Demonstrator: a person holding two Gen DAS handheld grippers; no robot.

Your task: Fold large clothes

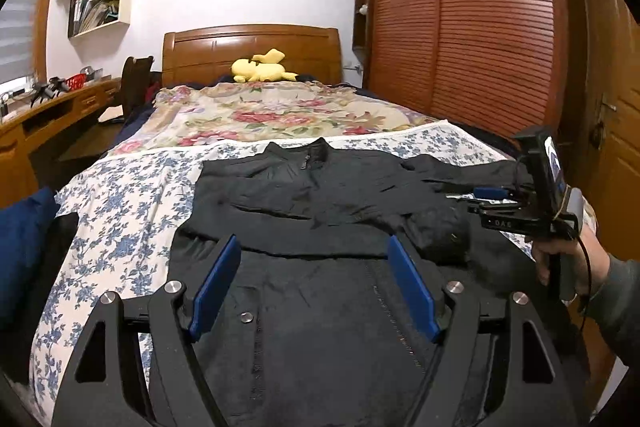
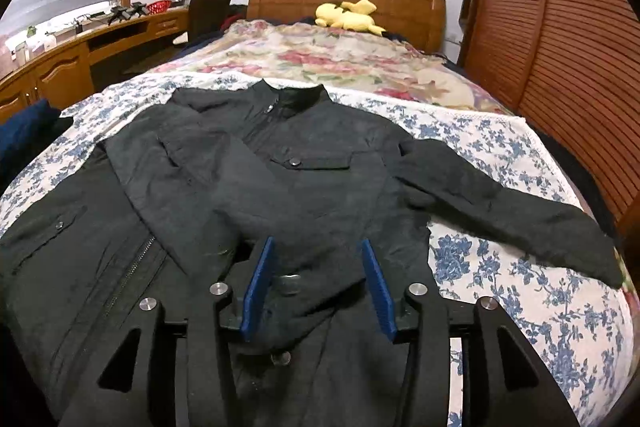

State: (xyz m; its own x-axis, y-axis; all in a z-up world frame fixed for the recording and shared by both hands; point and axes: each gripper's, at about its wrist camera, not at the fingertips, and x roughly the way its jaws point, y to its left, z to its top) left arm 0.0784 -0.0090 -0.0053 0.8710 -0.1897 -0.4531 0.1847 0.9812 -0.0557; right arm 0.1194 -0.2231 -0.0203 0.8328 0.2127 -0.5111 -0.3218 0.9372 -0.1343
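From the left wrist view, we see the black jacket (image 1: 312, 211) spread on the bed (image 1: 120, 195), collar toward the headboard, one sleeve already laid across the chest. The left gripper (image 1: 316, 287) hovers over the lower front with its fingers (image 1: 216, 287) spread wide and nothing between them. The right gripper (image 1: 486, 197) sits at the jacket's right edge, held by a hand (image 1: 560, 251). We judge the main risk here is the folded sleeve sliding back off if the hem is pulled up carelessly, since the fabric looks thick and loosely bunched near the cuff.

From the right wrist view, the right gripper (image 2: 316, 287) stands about half open above the jacket (image 2: 280, 179), its fingers (image 2: 258, 291) not pressing any cloth (a metal snap shows between them). The other sleeve (image 2: 508, 211) lies stretched toward the bed's edge, well clear of the body. If we grab it near the cuff alone, it may drag the shoulder askew and wrinkle the front. The jacket looks dark, heavy, zipped, with buttoned chest pockets.
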